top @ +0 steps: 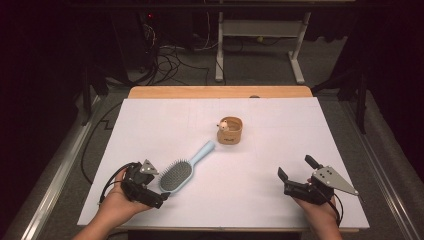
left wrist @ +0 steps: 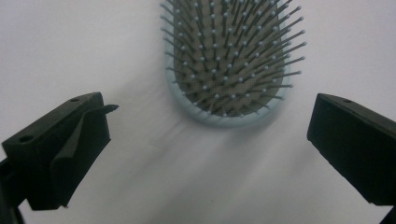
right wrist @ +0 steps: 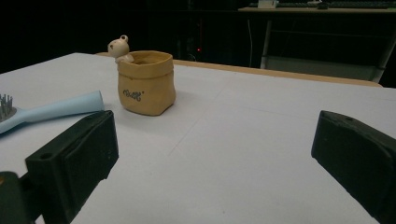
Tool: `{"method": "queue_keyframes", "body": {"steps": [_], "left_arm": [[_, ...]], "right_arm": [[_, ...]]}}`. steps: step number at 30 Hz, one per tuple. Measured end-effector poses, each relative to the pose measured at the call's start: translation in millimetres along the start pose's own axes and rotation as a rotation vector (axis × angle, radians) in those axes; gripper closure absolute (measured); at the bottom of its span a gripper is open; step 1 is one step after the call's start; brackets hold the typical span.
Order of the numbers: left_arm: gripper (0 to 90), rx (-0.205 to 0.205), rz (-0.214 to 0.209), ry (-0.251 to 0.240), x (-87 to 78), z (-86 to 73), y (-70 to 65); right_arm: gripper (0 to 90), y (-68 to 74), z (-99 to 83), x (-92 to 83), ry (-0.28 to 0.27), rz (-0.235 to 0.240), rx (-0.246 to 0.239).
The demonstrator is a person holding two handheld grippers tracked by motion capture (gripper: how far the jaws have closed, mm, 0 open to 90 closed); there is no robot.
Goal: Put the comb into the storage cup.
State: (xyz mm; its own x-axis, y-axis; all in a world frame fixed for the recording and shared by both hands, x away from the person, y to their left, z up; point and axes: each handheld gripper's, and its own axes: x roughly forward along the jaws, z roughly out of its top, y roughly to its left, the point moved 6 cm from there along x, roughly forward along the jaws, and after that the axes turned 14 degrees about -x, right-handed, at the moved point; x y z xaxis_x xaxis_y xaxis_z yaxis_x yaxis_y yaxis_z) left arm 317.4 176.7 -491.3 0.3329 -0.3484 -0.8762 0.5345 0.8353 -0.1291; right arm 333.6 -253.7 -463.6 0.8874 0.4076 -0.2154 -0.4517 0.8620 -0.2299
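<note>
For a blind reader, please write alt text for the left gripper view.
The rounded end of a light blue hairbrush lies bristles-up on the white table, just ahead of the open left tool. Its two black jaws stand wide apart at the sides, not touching the brush.

Black left hand-held gripper [top: 150,192], black right hand-held gripper [top: 297,170], grey triangular plates, trailing black cables

A hairbrush [top: 181,171] is laid on the table [top: 260,200] at near left, its head nearer and its handle angled far-right toward a small pouch [top: 229,131]; the pouch is set farther back, near the centre; a bear figure [right wrist: 119,48] is perched at its far-left rim; the left gripper [top: 161,197] is placed just near-left of the brush head; the right gripper [top: 296,167] is found at near right, well apart.
</note>
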Motion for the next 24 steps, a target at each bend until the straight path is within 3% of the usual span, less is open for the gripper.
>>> {"method": "queue_keyframes", "body": {"steps": [10,24], "left_arm": [[0.2,0.009,-0.006,0.056,12.1,15.1,-7.0],[0.3,0.039,0.031,0.117,28.9,35.5,-15.8]], "right_arm": [[1.6,0.6,-0.4,0.7,0.005,0.000,0.000],[1.6,0.1,0.0,0.4,0.000,0.001,0.000]]}}
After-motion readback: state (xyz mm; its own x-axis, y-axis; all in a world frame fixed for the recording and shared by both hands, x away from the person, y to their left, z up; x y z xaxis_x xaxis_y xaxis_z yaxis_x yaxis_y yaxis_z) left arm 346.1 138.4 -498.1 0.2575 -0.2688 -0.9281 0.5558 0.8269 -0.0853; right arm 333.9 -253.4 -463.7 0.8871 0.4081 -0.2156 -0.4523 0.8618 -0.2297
